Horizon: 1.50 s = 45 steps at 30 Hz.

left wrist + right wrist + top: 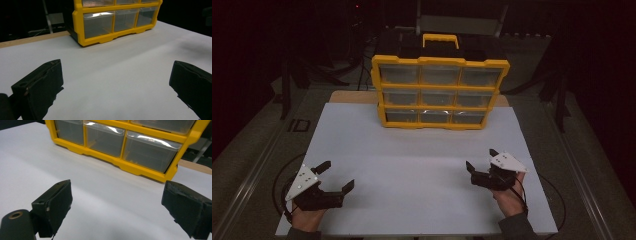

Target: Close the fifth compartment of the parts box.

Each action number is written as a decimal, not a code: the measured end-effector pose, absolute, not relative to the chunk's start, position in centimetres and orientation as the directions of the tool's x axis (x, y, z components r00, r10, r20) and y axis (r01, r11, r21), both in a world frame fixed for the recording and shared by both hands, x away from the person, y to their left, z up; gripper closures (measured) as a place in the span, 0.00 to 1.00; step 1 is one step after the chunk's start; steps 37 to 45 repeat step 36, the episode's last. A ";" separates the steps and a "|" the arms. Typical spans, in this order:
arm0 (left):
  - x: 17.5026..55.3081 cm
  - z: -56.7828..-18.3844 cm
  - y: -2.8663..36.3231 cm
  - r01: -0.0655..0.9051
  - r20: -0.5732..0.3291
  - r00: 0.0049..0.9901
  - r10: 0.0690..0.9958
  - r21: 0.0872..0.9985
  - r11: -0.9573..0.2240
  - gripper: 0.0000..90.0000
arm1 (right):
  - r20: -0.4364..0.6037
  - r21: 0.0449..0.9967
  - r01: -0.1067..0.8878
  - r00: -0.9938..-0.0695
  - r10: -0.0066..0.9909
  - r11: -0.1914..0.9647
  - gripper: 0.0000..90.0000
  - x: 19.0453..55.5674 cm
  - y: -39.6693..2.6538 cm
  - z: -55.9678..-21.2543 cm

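Two pairs of tongs rest low over the white tabletop (422, 170), both spread wide with nothing between their jaws. From the high view, the left tongs (338, 176) sit near the front left corner and the right tongs (482, 160) near the front right, each held in a hand that comes in from the bottom edge. Well apart from both, at the far middle of the tabletop, stands a yellow drawer cabinet (439, 92) with three rows of three clear drawers and a yellow handle (440, 39) on top; that view alone takes in the whole cabinet and the handle. The left gripper view looks across bare white surface to the cabinet's lower left corner (82, 37), and a strip of wooden edge (32, 40) shows behind. The right gripper view brings the bottom row of drawers (150, 151) closer, all shut.
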<state>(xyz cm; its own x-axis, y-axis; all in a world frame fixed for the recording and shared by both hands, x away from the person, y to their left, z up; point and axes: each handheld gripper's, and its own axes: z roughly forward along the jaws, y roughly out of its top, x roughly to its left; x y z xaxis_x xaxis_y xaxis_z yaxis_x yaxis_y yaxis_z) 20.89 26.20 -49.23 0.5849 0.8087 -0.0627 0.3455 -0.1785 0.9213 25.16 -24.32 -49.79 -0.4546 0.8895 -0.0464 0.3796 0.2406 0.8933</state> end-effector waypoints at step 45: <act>21.4 -50.7 25.6 0.348 -0.057 0.580 0.812 0.919 -0.183 0.00 | -0.025 0.967 0.224 -0.389 0.921 0.121 0.10 19.6 -27.7 -51.9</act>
